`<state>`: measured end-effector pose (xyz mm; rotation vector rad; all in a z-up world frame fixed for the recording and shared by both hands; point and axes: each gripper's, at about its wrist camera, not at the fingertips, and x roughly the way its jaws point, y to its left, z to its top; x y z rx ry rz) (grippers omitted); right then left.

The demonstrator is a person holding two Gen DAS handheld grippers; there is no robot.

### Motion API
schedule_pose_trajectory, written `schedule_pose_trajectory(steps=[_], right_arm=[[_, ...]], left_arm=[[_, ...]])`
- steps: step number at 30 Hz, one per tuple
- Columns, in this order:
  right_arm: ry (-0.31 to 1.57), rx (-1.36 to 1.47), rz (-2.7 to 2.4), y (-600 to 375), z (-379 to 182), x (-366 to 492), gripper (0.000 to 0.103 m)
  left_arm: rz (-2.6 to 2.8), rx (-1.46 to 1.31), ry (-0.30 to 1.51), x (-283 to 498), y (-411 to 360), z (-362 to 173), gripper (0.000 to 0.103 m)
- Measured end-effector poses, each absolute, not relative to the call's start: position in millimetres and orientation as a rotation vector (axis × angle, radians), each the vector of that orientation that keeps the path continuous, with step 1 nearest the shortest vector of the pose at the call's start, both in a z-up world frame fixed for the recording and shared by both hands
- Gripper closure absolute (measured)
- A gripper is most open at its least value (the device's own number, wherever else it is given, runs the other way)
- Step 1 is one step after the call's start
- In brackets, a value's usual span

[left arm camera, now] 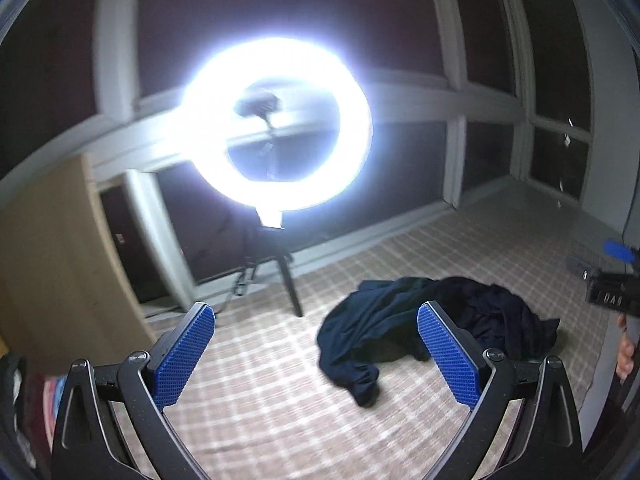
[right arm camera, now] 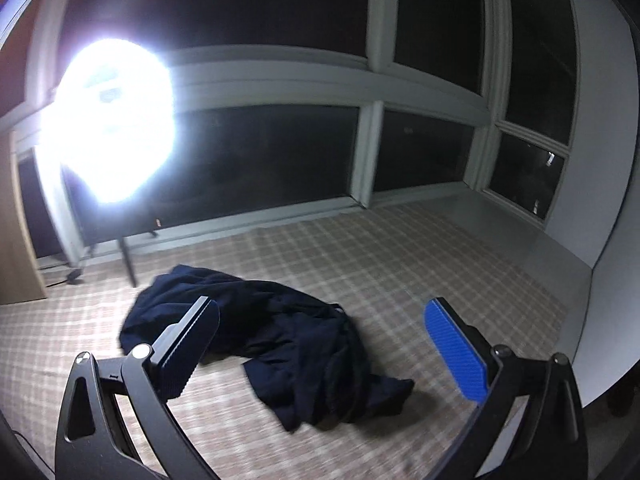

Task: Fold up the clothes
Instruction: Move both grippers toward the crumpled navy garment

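Low in the frame, both wide-open claws, left (left arm camera: 316,354) and right (right arm camera: 322,354), hang above soft, floppy dark clothes (right arm camera: 276,332) (pinch an edge).

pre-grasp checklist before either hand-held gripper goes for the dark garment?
1. Left hand-held gripper open, empty: ok.
2. Right hand-held gripper open, empty: ok.
3. Dark garment in both views: ok.
4. Garment laid flat for folding: not ok, crumpled heap on the plaid surface.
5. Collar, sleeve or hem identifiable to grasp: cannot tell.
6. Ring light glare off the garment: ok.
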<state>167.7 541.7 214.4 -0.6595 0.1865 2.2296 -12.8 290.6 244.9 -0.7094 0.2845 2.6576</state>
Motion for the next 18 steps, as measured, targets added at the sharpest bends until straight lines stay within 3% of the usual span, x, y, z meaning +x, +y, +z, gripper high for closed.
schedule_pose_trajectory(steps=[18], right_arm=[[0.249,-0.835,2.066,618.8,137.2,119.8,0.000]], left_arm=[[2.513,-1.098,0.371,-142.6,364.7,116.0,0.001]])
